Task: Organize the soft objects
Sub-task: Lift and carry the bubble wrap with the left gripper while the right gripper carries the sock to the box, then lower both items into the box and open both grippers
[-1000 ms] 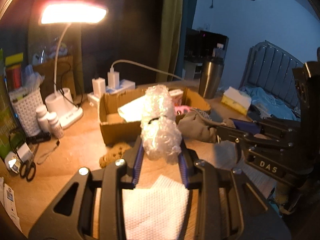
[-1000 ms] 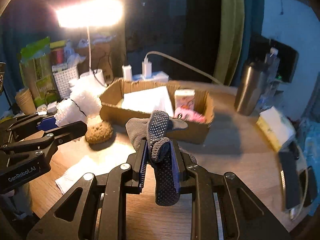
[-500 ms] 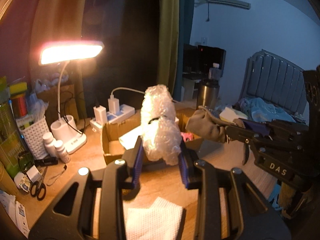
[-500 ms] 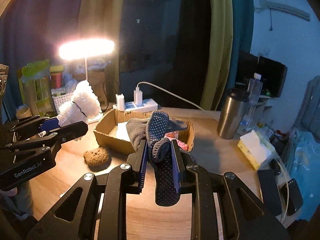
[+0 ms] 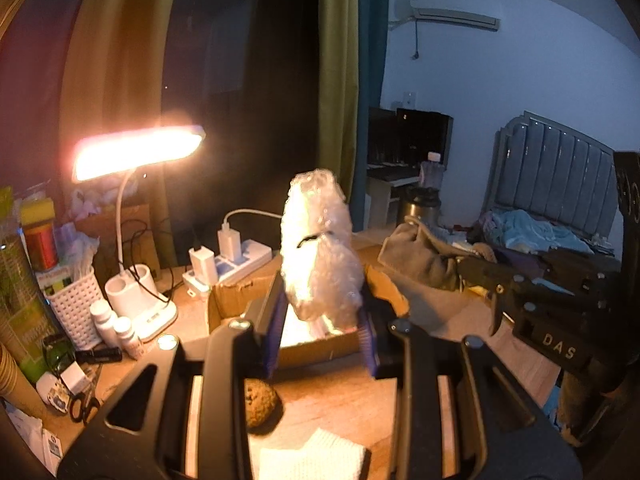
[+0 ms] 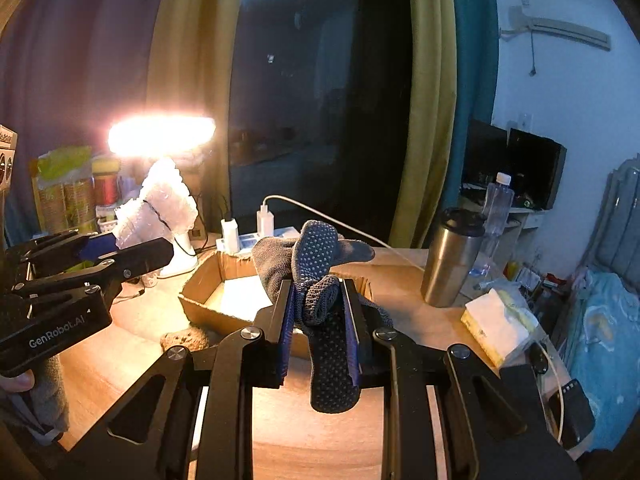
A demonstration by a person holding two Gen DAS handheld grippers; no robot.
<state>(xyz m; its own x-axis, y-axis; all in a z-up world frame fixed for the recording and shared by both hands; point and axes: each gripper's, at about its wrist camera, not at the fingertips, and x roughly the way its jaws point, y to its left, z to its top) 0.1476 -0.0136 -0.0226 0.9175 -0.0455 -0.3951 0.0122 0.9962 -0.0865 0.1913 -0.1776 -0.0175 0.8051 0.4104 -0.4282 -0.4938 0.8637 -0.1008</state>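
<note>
- While both hang above the worktop (image 6: 400, 280), the left gripper (image 5: 322, 316) has its jaws clamped on a bubble-wrap roll (image 5: 318, 248).
- The right gripper (image 6: 320, 320) jaws pinch grey dotted socks (image 6: 320, 272).

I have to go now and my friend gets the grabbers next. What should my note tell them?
Left gripper: jaws shut on the bubble wrap roll, held in the air over the cardboard box.
Right gripper: jaws shut on the grey dotted sock, also above the box.
On the table: a brown sponge and a white paper towel, both outside the box.
Done: both soft things picked up.
Left: put them in the box, probably the sponge too.
</note>
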